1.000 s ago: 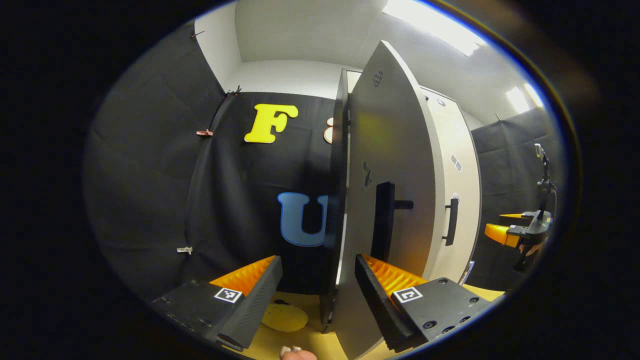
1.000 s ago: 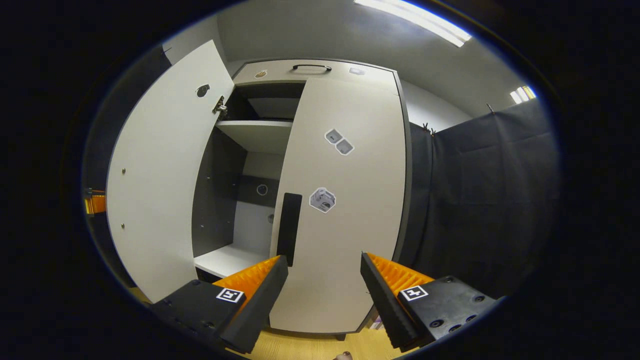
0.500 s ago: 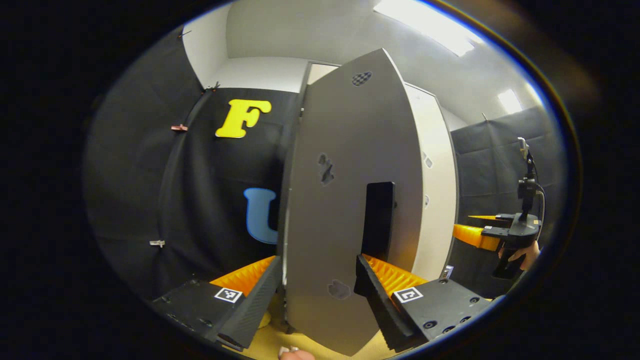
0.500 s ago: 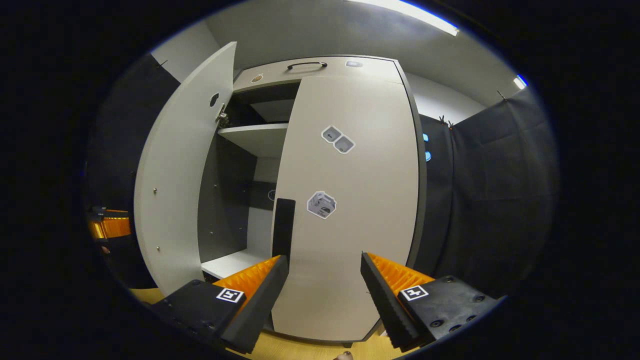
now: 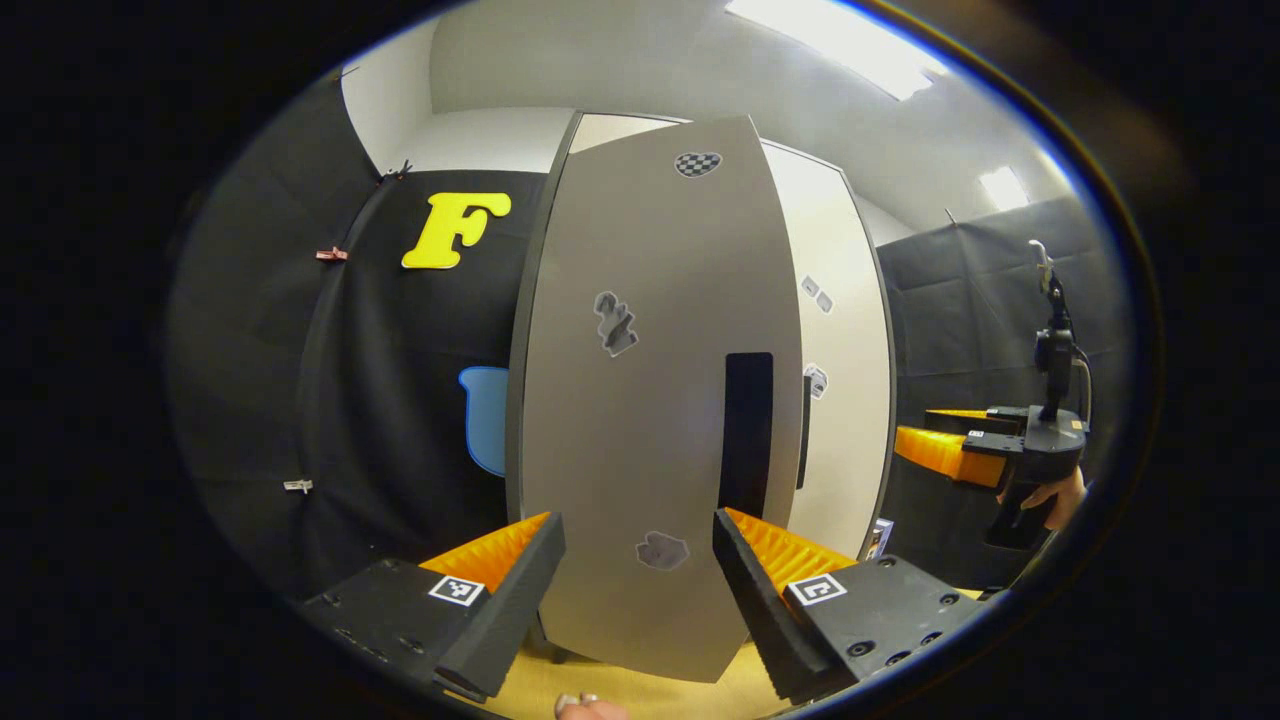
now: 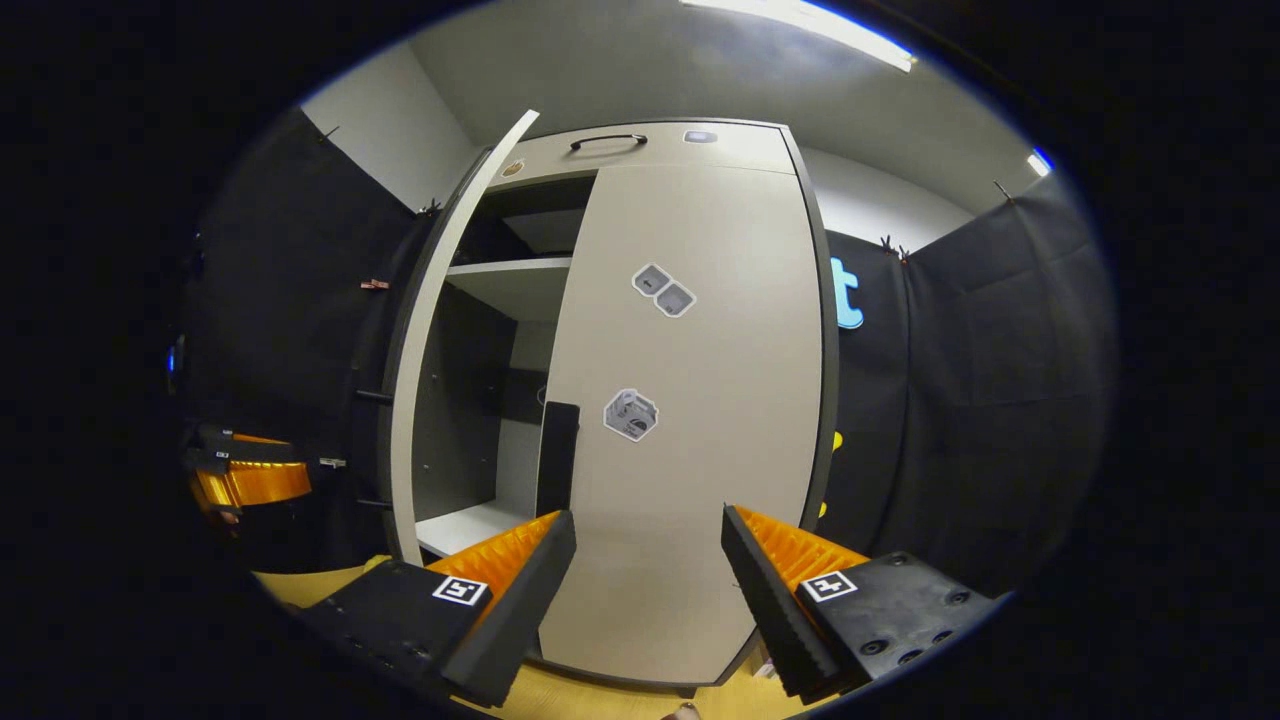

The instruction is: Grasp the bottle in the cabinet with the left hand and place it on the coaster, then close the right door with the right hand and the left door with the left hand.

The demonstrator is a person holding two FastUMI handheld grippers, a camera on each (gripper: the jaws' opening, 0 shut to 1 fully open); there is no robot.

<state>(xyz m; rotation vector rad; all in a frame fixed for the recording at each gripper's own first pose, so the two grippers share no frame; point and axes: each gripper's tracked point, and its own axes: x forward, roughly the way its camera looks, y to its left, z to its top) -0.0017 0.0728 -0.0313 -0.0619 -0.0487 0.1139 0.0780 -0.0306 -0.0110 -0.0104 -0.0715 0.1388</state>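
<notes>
The last step is in hand: the left door stands partly open (the right door looks shut). The left gripper, its fingers spread wide and gripping nothing, faces that door's front; a further push should seat it. The right gripper hangs equally wide apart and empty.

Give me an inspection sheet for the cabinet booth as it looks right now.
Surface: wooden top under the cabinet.
Job's things: right door shut; left door ajar, with a gap onto the shelves. Bottle and coaster: nothing seen.
Clutter: stickers on both doors.
Grippers: left claw open, facing the left door; right claw open, before the right door.
Cables: one on the right gripper's mast.
Surroundings: black cloth walls, ceiling lights.
</notes>
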